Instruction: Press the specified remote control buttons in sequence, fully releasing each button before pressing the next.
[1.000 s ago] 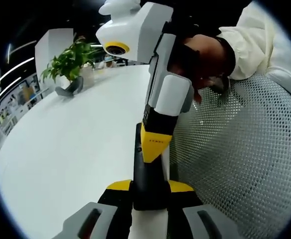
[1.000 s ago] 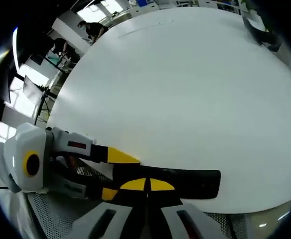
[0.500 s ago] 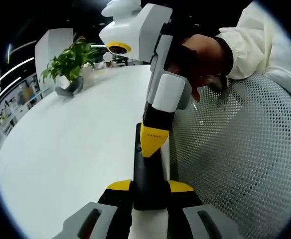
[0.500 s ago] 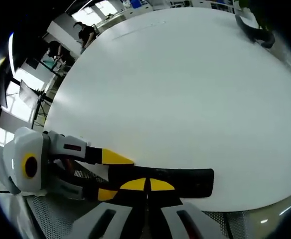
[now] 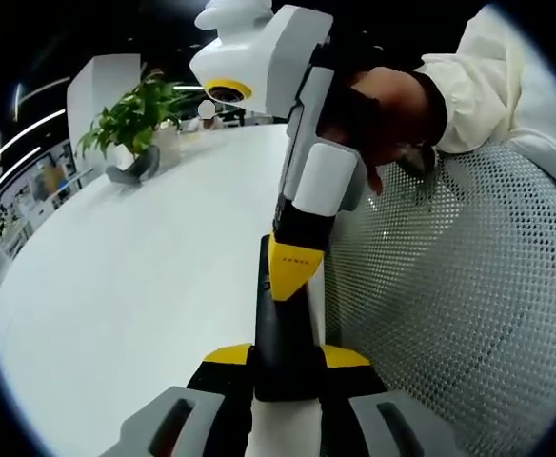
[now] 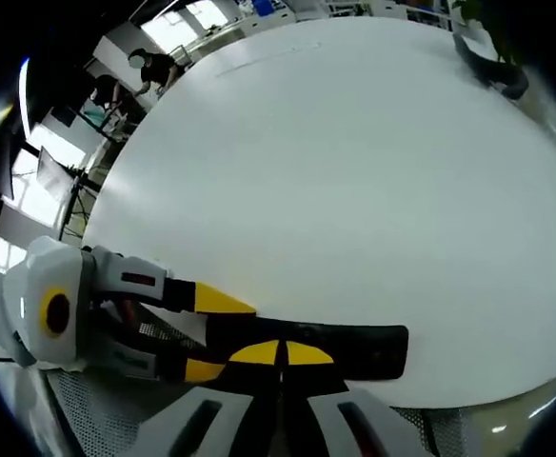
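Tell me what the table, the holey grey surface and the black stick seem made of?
Table: smooth white laminate or painted board, faintly glossy. Mesh: woven or perforated grey plastic, probably a chair; its holes show plainly. Remote: matte black plastic, seemingly.

remote control [image 5: 280, 324]: buttons unreadable, near end hidden between jaws | plant [image 5: 130, 119]: blurred

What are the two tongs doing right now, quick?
Left tongs: shut on the black remote control, holding one end.
Right tongs: shut, pressing down on the top of the remote control.
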The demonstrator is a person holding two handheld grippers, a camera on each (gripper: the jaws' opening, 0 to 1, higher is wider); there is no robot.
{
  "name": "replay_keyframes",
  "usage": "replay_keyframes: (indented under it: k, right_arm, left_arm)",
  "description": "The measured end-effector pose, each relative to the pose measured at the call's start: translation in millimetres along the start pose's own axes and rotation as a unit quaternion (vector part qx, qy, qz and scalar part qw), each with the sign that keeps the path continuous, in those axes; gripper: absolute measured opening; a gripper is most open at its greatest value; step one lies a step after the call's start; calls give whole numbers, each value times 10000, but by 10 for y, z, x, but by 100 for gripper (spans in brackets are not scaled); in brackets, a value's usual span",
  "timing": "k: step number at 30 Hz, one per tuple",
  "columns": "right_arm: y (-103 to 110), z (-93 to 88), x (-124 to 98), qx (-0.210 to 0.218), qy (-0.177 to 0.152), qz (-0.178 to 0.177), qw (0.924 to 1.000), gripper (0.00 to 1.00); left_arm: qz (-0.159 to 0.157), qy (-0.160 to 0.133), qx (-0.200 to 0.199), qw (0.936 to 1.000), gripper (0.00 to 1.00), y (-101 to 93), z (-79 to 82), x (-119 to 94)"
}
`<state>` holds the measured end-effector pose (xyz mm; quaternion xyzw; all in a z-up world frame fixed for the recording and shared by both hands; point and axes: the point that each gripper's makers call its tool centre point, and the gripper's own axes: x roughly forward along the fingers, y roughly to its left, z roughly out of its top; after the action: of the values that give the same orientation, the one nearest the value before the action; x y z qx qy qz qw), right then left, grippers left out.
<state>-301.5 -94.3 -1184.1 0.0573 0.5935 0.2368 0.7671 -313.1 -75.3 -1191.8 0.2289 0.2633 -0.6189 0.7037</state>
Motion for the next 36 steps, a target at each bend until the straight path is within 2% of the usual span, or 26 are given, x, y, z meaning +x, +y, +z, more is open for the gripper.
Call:
replay_keyframes:
  k: [4,6,7,9,15,20,23,29,36]
  right_arm:
    - [-3,6,2,-40,11,8,10000,0]
    - [96,20,-5,97,-32,327,9994,0]
    - [114,37,-14,79,-74,379,9992,0]
    - [121,52,-15,19,-138,372,9992,0]
    - [93,9,52,-62,56,279,9996,0]
    - [95,18,46,-58,16,294,9995,0]
    - [104,17,54,-247,22,214,9995,0]
    - [86,21,61,-351,-27,145,9993,0]
    - [71,23,38,36,-46,414,9991,0]
  left_arm:
    - [-11,-5,6,10000,25,1,-1,0]
    - [-23,-6,11,10000,25,2,3,1]
    - [-23,-8,12,10000,25,3,5,1]
    - [-17,-9,9,10000,25,6,5,6]
    - [-22,4,22,10000,25,10,2,-1]
    - [-23,5,17,10000,25,18,-4,0]
    - [-23,-3,12,10000,25,16,-2,-1]
    - [18,-14,-23,10000,25,18,5,4]
    - [96,62,-80,9999,25,13,14,15]
